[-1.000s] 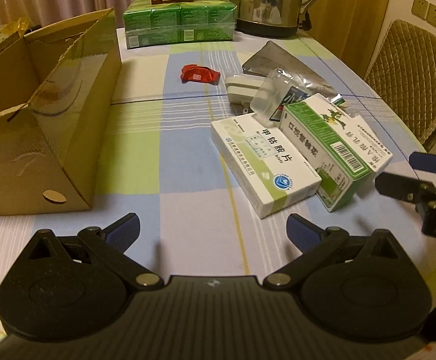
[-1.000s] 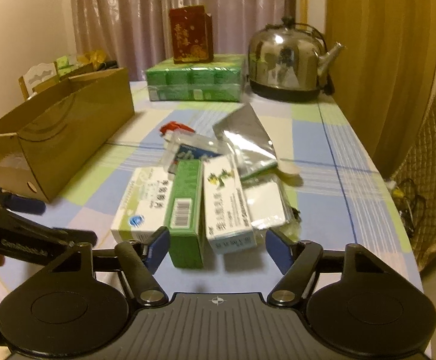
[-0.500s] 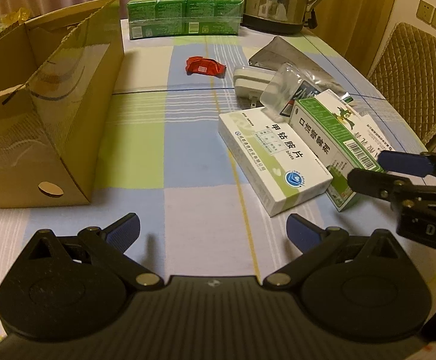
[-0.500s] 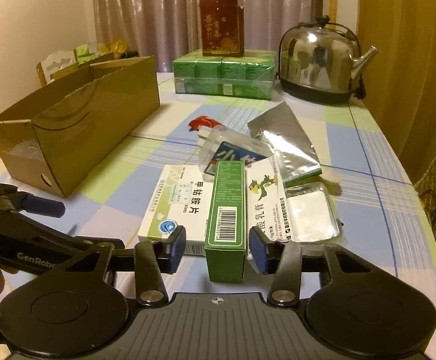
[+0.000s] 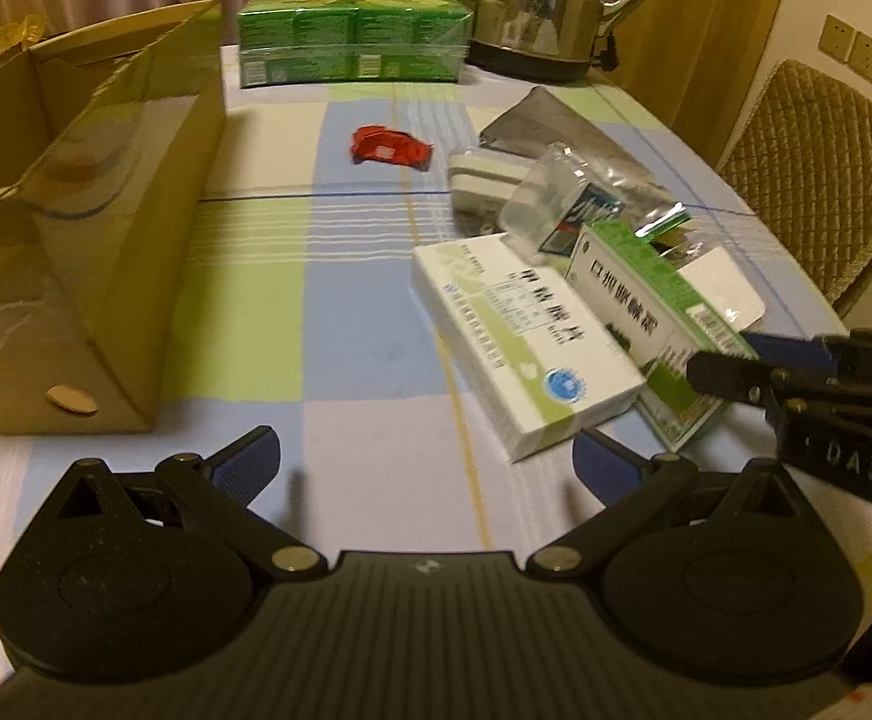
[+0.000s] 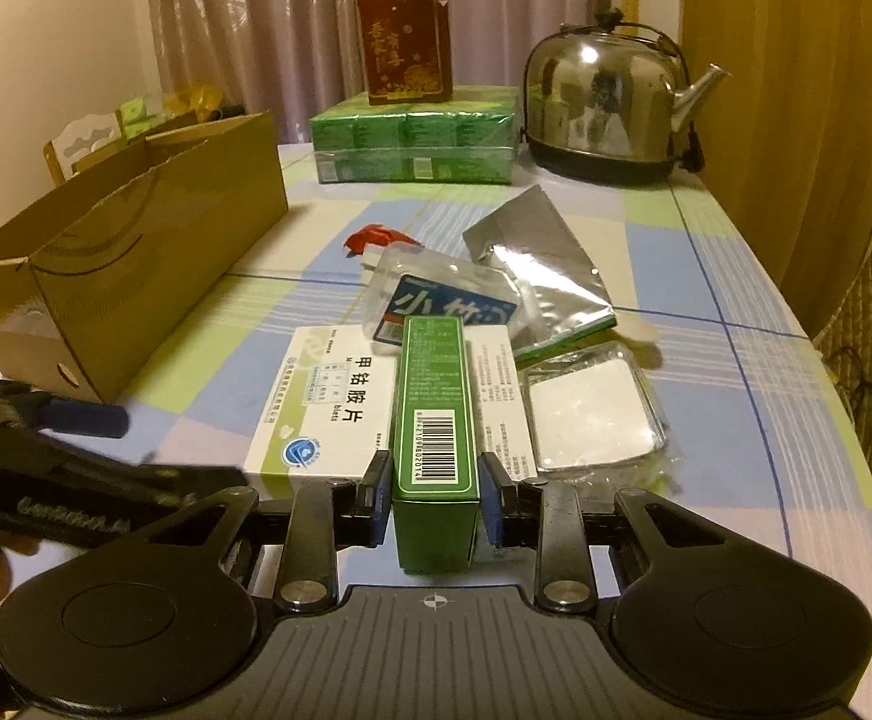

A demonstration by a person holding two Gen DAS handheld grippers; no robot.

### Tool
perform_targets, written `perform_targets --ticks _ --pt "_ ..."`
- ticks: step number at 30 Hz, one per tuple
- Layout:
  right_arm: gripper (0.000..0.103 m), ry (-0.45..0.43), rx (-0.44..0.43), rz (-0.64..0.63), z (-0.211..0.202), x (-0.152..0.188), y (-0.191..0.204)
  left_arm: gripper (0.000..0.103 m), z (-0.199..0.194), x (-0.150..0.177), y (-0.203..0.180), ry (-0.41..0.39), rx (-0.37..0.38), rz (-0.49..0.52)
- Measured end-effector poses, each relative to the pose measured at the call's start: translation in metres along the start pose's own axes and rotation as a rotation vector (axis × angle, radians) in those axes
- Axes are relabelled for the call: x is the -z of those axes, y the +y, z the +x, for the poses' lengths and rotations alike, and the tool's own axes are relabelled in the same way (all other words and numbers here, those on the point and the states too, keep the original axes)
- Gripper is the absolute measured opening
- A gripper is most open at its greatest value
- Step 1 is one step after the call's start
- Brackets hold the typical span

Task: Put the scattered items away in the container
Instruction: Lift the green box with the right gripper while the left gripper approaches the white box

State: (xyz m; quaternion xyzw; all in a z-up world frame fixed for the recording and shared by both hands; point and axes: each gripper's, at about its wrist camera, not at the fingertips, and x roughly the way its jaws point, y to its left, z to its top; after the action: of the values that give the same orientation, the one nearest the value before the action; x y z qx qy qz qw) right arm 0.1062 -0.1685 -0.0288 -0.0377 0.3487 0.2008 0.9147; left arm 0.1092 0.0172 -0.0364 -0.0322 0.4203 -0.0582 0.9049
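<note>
I am clenching my right gripper (image 6: pixel 434 495) on the green medicine box (image 6: pixel 434 420); its jaws have just been closing, and both blue pads are now pressing the box's long sides at its near end. The box is lying on edge, barcode up, between the white medicine box (image 6: pixel 321 405) on its left and a clear plastic case (image 6: pixel 595 414) on its right. Its far end is touching a clear packet with a blue label (image 6: pixel 445 303), though I cannot quite tell whether it is resting on it. A silver foil pouch (image 6: pixel 535 258) and a red wrapper (image 5: pixel 389 146) are lying farther off on the checked tablecloth (image 5: pixel 243 276).

My left gripper (image 5: pixel 425 461) is hanging released over bare cloth, its jaws standing wide with nothing between them. The open cardboard box (image 5: pixel 75 228) is standing at the left of the table, well apart from the pile.
</note>
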Motion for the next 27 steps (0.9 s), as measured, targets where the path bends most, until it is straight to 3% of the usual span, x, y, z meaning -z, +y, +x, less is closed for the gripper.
perform_targets --ticks 16,17,19,27 --pt "0.027 -0.006 -0.038 0.052 -0.021 0.018 -0.024 0.097 0.046 -0.035 -0.041 0.033 0.096 0.020" --pt "0.027 -0.007 -0.039 0.051 -0.021 0.018 -0.024 0.096 0.049 -0.036 -0.044 0.039 0.087 0.031" --pt "0.027 -0.007 -0.038 0.048 -0.021 0.018 -0.024 0.084 0.055 -0.036 -0.048 0.059 0.050 0.046" --pt "0.027 -0.002 -0.028 -0.002 -0.024 0.020 -0.016 0.074 0.033 -0.017 -0.030 0.065 0.026 0.056"
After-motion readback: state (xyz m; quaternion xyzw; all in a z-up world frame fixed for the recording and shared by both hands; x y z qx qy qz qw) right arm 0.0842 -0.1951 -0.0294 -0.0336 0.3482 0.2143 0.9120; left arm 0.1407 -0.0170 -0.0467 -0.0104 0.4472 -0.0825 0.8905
